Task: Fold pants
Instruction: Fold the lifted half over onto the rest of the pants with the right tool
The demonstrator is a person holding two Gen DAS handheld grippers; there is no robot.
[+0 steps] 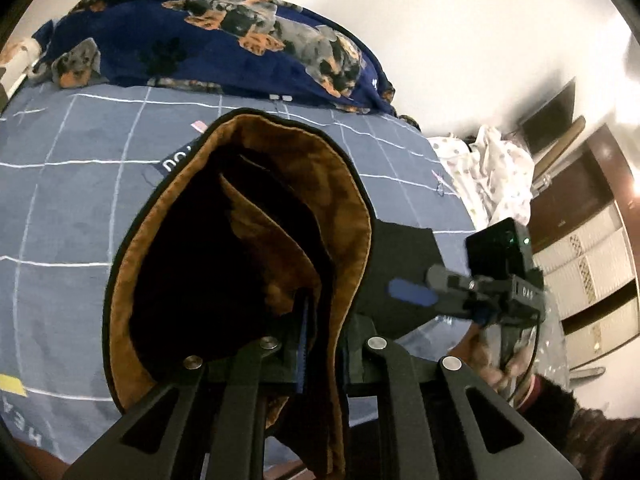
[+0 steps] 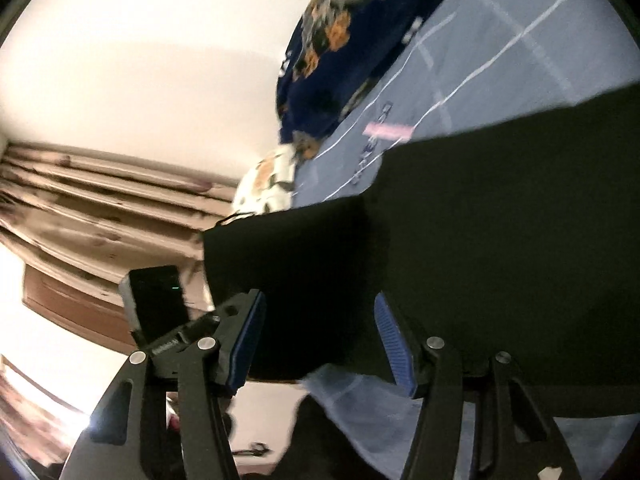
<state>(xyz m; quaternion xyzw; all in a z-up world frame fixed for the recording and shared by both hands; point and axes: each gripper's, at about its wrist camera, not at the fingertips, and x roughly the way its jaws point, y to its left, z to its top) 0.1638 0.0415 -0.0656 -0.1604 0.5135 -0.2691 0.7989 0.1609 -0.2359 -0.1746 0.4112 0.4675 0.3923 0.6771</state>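
Black pants with a brown fleece lining [image 1: 248, 216] hang lifted over the bed, the waist opening gaping toward the left wrist camera. My left gripper [image 1: 320, 344] is shut on the edge of the pants, with the cloth pinched between its fingers. My right gripper [image 1: 416, 292] is to the right, against the black outer side of the pants, with a hand [image 1: 492, 360] behind it. In the right wrist view the right gripper [image 2: 320, 340] stands open. The black pants [image 2: 480, 240] fill the gap between its blue pads [image 2: 394, 344], and neither pad presses on them.
The bed has a blue sheet with white grid lines [image 1: 60, 200]. A navy blanket with a dog print [image 1: 224, 40] is heaped at its far side. White dotted bedding [image 1: 500, 172] lies at the bed's right end, with dark wood cabinets [image 1: 592, 264] beyond.
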